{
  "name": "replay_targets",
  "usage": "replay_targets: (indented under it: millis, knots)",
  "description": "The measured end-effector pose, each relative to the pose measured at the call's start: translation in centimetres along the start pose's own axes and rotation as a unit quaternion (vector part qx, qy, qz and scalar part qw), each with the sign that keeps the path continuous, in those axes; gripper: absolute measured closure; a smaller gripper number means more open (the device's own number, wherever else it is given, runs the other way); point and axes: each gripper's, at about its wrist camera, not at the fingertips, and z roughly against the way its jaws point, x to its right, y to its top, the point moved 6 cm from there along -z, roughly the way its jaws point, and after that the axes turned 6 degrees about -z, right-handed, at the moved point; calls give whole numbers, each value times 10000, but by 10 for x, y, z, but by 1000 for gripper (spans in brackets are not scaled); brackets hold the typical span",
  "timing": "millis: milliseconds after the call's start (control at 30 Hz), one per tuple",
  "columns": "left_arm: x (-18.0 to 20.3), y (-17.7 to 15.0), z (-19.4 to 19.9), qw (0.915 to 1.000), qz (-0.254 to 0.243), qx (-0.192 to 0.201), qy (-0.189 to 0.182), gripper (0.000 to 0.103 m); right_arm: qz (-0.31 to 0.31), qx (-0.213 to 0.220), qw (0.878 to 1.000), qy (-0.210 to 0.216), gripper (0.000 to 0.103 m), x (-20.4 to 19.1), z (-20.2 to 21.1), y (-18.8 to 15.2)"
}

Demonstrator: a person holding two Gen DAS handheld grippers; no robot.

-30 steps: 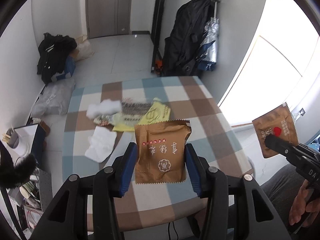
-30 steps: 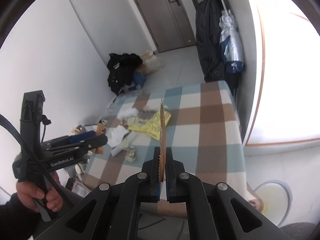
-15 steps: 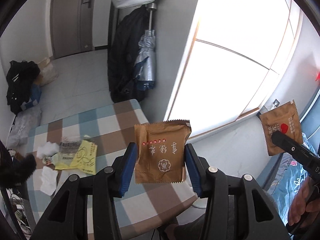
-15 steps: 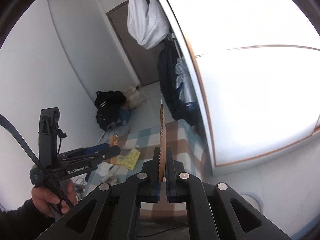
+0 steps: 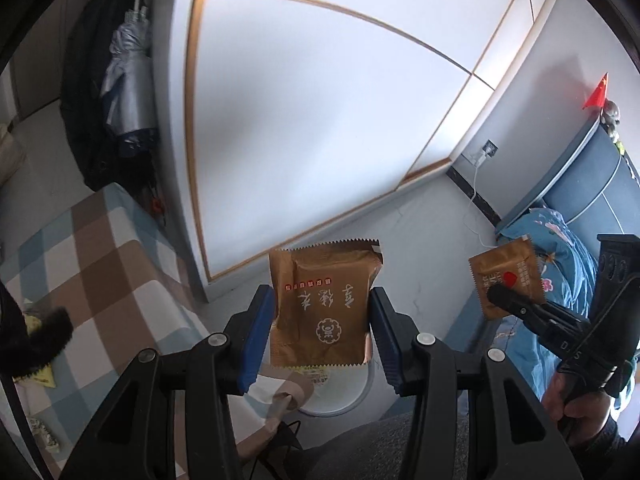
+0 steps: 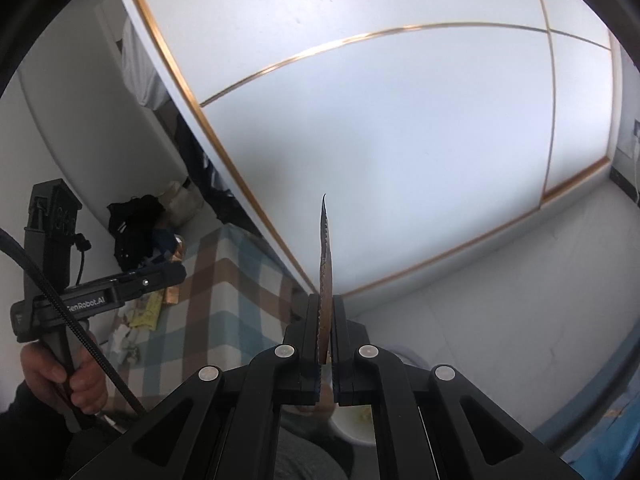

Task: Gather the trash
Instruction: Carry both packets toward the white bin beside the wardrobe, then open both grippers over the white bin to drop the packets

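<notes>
My left gripper [image 5: 322, 320] is shut on a brown snack wrapper [image 5: 320, 304] with red print, held flat and face on between the blue pads. At the right of the left wrist view my right gripper [image 5: 498, 294] pinches a smaller brown wrapper with a red heart [image 5: 506, 276]. In the right wrist view that wrapper [image 6: 326, 264] stands edge on between the shut black fingers of my right gripper [image 6: 326, 320]. A white bin [image 5: 346, 394] shows below the left wrapper, and its rim [image 6: 352, 428] lies under the right fingers. My left gripper [image 6: 172, 274] shows at the left, in a hand.
The checked tablecloth [image 5: 104, 280] lies at the left, with a yellow wrapper [image 6: 150, 312] and white tissues [image 6: 120, 338] on the table. A white wardrobe door [image 5: 320, 120] fills the middle. A bed with blue bedding [image 5: 560, 248] is at the right. Dark coats and a folded umbrella [image 5: 128, 88] hang at the far left.
Both grippers have swung right, away from the table toward the wardrobe and floor, each keeping its wrapper. The white bin has come into view beneath them.
</notes>
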Motion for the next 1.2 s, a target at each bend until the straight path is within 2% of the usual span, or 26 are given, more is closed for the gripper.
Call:
replay_targets:
  millis: [133,400,600,933,1200]
  knots:
    - [8,-6,-31,9983,66,-373,-443,59,-359,-302,9988,-165,100,35,-31,-16]
    - [7,-22,-84,9917,165,-1084,-667,59,-820,-962,9916,-258,100,81,-81,-59]
    - [15,-24,-105,9859,140,-1478,-770,59,-1097,-1644,9801,-197,100,96,-127,-100]
    - [23,-31,-142,9751,196,-2005,-925,59,-1274,-2343,9637,-155,97,104,-169,-143]
    - [31,-40,-159,9673,74,-2338,-976,59,-1353,-2503,9584,-215,94,114,-168,-155]
